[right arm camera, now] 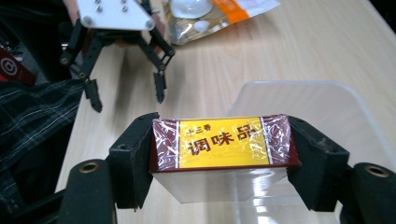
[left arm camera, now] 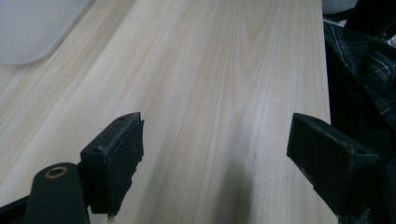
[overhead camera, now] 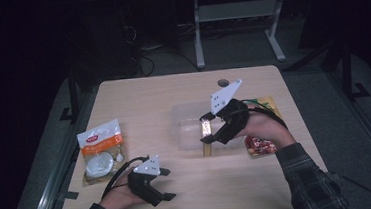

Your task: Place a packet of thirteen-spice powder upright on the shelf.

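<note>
Right now, right gripper (right arm camera: 224, 154): clamped on seasoning box (right arm camera: 224, 147) ends, frame centre, above clear plastic tray (overhead camera: 188, 127), likely for placing.
left gripper (left arm camera: 215, 154): wide open, empty, parked lower left over table (left arm camera: 224, 70).

A small rectangular seasoning box (right arm camera: 224, 148), wrapped in shiny clear film, sits clamped between the two black jaws of the right gripper (right arm camera: 224, 161). Its yellow face carries dark red Chinese characters, with dark red bands at both ends touching the pads. Its pale underside faces the gripper. It hangs level above a clear plastic container (right arm camera: 322, 100) just beyond the jaws.
</note>
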Demonstrator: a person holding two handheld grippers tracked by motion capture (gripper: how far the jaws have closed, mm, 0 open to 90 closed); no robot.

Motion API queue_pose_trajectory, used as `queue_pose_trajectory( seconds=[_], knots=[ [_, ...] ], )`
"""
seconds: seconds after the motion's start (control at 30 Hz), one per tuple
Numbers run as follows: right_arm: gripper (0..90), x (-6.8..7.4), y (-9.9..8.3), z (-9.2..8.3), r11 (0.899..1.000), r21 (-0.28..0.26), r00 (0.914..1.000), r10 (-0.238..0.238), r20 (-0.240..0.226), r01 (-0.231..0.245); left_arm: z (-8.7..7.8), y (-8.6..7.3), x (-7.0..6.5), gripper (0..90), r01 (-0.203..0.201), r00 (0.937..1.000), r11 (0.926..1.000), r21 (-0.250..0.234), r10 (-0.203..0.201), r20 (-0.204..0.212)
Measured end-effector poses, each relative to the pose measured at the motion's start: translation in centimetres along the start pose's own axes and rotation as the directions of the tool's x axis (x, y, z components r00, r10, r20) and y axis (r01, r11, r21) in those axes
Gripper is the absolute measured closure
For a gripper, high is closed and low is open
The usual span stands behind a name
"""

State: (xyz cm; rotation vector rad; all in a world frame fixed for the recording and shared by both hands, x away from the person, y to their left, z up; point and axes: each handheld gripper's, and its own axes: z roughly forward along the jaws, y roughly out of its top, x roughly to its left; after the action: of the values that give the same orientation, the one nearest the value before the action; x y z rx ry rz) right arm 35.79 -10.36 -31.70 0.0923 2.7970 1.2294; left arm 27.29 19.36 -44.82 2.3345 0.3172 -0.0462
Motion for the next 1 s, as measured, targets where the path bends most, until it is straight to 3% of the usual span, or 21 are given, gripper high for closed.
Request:
queue_pose_trajectory(
  seconds=[0.37, 0.57, 0.77, 1.0],
  knots=[
    [31.2, -2.5, 0.7, -0.4, 1.0, -0.018, 0.9999, 0.009, 0.005, -0.009, 0.2, -0.1, 0.1, 18.1, 0.005, 1.0, 0.9998, 0.017, -0.005, 0.006],
    [31.2, -4.5, 0.7, -0.2, 1.0, -0.017, 1.0, 0.001, 0.002, -0.001, 0.2, -0.1, 0.2, 18.1, 0.005, 1.0, 0.9999, 0.016, -0.005, 0.007],
    [31.1, -6.3, 0.7, -0.2, 0.999, -0.029, 0.9996, 0.024, 0.012, -0.024, 0.2, -0.2, 0.2, 18.1, 0.008, 0.9999, 0.9998, 0.019, -0.008, 0.008],
    [31.1, -7.5, 0.8, 0.3, 1.0, -0.021, 0.9999, 0.013, 0.002, -0.013, 0.1, -0.2, 0.3, 18.1, 0.005, 1.0, 0.9998, 0.017, -0.005, 0.007]
  ],
)
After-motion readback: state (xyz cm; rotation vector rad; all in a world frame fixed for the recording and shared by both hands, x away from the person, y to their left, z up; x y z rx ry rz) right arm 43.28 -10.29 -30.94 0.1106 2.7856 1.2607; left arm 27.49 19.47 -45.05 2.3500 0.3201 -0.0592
